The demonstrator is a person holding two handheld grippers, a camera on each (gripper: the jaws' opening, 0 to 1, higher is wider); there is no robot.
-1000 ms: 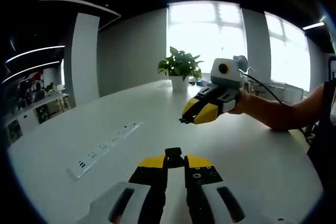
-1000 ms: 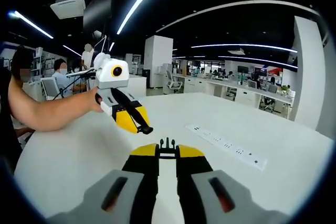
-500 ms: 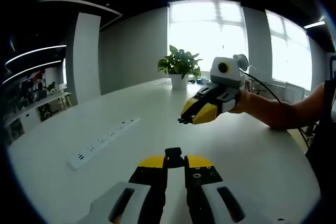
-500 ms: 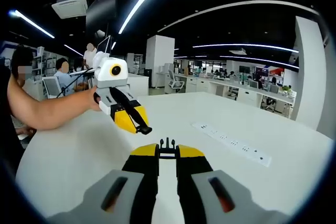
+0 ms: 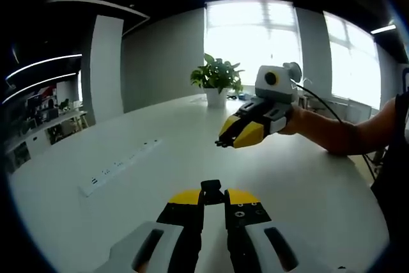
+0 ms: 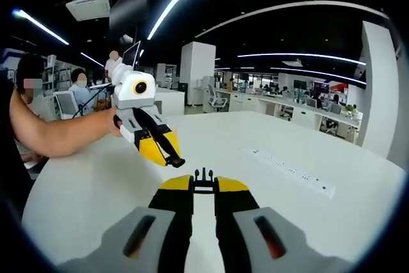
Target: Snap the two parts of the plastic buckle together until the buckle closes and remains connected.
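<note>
A large white table (image 5: 307, 177) is seen below both grippers, raised well apart above it. The left gripper (image 5: 213, 194) is closed on a black buckle part (image 5: 211, 188), a plain dark block between its yellow tips at 6 o'clock. The right gripper (image 6: 204, 181) is clamped on the pronged buckle part (image 6: 204, 175), small black prongs rising. A recessed power strip (image 5: 118, 166) lies at 9 o'clock, a potted plant (image 5: 216, 81) at 12 o'clock.

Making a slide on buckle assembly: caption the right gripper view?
Right tool shut on pronged buckle half, facing left tool above white table.
</note>
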